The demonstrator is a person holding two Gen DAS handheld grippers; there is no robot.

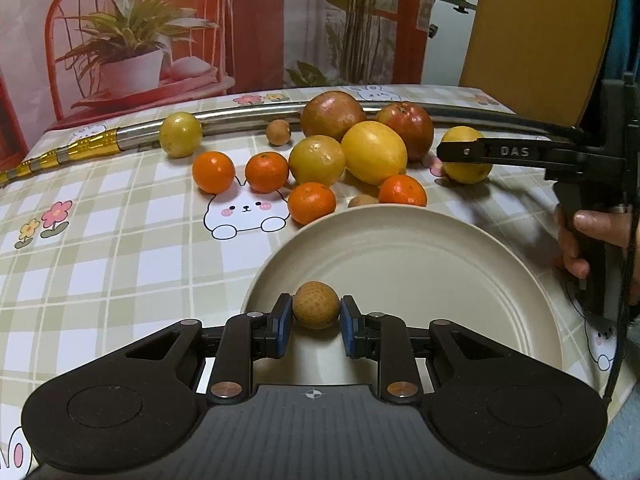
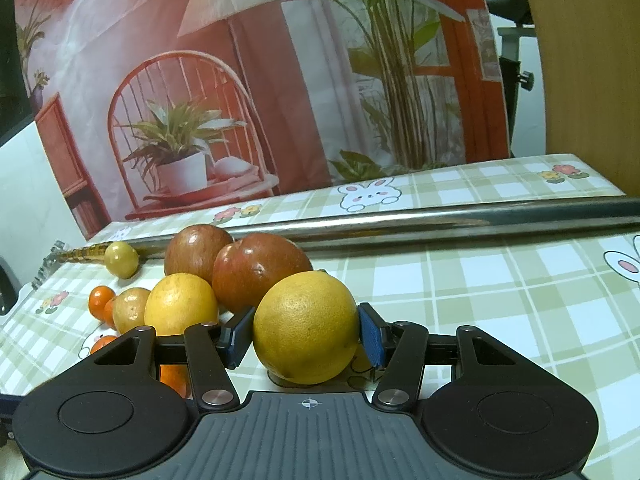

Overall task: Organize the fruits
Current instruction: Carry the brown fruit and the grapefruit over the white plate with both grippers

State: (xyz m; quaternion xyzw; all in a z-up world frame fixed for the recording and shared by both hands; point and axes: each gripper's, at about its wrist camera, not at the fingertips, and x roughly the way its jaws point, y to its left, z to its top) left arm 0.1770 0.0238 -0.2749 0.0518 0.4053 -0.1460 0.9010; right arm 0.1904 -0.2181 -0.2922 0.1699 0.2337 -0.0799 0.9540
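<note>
My left gripper (image 1: 316, 317) is shut on a small brown longan (image 1: 316, 309), blue pads pressing both sides, low over the near part of a beige plate (image 1: 440, 264). Whether the longan touches the plate is unclear. My right gripper (image 2: 306, 334) is shut on a large yellow citrus (image 2: 306, 326) that sits low at the checked tablecloth. In the left wrist view that gripper (image 1: 460, 156), held by a hand (image 1: 592, 228), reaches in from the right around the same yellow citrus (image 1: 468, 172).
Behind the plate lie several tangerines (image 1: 213, 172), two more yellow citrus (image 1: 374, 152), two reddish round fruits (image 1: 332, 114), a yellow-green fruit (image 1: 181, 134) and two loose longans (image 1: 278, 132). A metal rod (image 1: 240, 118) runs along the table's back, before a printed backdrop.
</note>
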